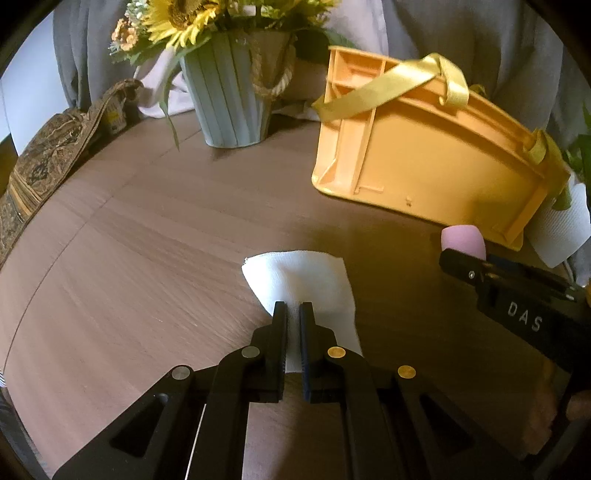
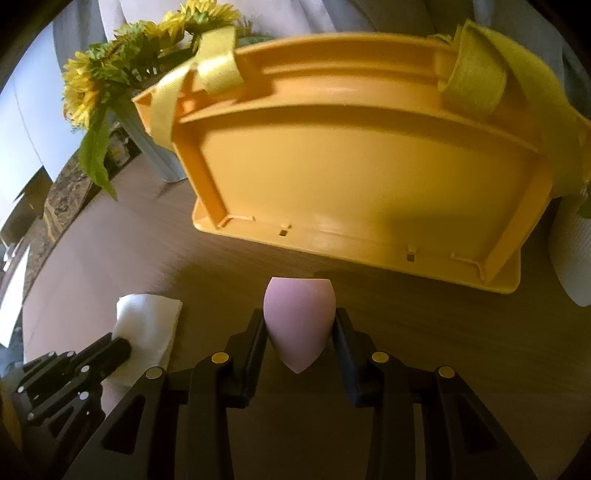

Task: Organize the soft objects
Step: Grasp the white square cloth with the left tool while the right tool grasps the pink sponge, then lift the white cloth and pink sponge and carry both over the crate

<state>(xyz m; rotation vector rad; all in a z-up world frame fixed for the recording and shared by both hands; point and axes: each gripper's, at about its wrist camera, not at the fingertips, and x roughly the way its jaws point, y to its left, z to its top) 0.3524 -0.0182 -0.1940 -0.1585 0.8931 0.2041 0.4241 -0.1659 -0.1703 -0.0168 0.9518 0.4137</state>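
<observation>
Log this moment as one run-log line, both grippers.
left gripper: shut on white folded cloth | right gripper: shut on pink teardrop makeup sponge | yellow plastic tray: holds neither

White cloth (image 1: 299,280), pink sponge (image 2: 299,317), orange-yellow tray (image 2: 362,177), yellow sunflowers (image 1: 181,18), brown woodgrain table (image 1: 147,240)

sunflowers (image 1: 177,18) cropped at top; white roll (image 1: 561,229) half hidden

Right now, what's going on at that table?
A person is working two handheld grippers over the wooden table. The left gripper is shut on a folded white cloth; the right gripper is shut on a pink sponge. The orange basket with yellow ribbon handles sits just beyond them; neither item is in it yet.
</observation>
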